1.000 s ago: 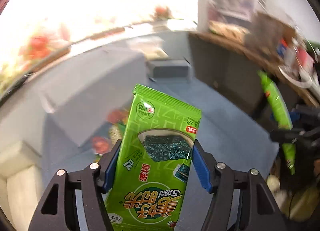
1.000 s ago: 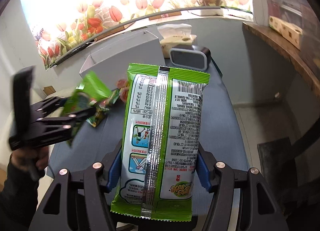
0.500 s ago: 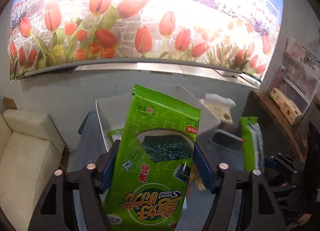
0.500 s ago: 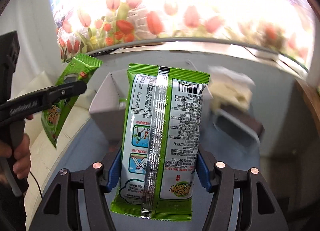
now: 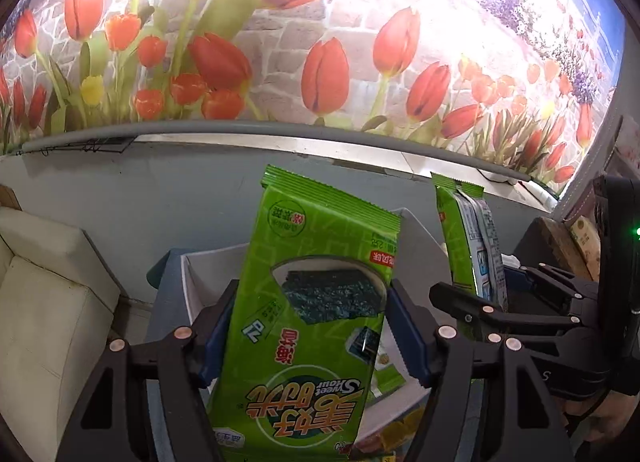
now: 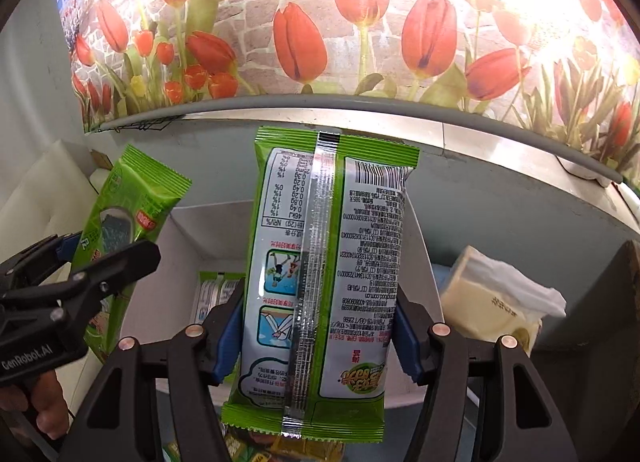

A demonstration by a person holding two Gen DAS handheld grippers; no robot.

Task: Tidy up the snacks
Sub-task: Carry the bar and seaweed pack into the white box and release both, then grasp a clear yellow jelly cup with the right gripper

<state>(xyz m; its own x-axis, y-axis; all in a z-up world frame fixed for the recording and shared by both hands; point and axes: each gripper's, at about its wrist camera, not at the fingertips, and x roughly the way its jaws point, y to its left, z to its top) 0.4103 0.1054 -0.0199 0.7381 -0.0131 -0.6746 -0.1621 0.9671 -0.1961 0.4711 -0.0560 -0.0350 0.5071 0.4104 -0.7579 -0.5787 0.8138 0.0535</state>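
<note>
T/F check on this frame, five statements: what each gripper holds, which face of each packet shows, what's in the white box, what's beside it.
1. The left gripper holds a green seaweed packet, front face to its camera. True.
2. The right gripper is empty. False: it grips a second packet.
3. That second packet shows its back seam and barcode. True.
4. The white box is empty. False: a packet lies inside.
5. A red mug sits right of the box. False: a tissue pack.

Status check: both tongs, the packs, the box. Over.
Left tongs clamp a seaweed pack. Right tongs clamp another pack. White box ahead, nothing blocking.
</note>
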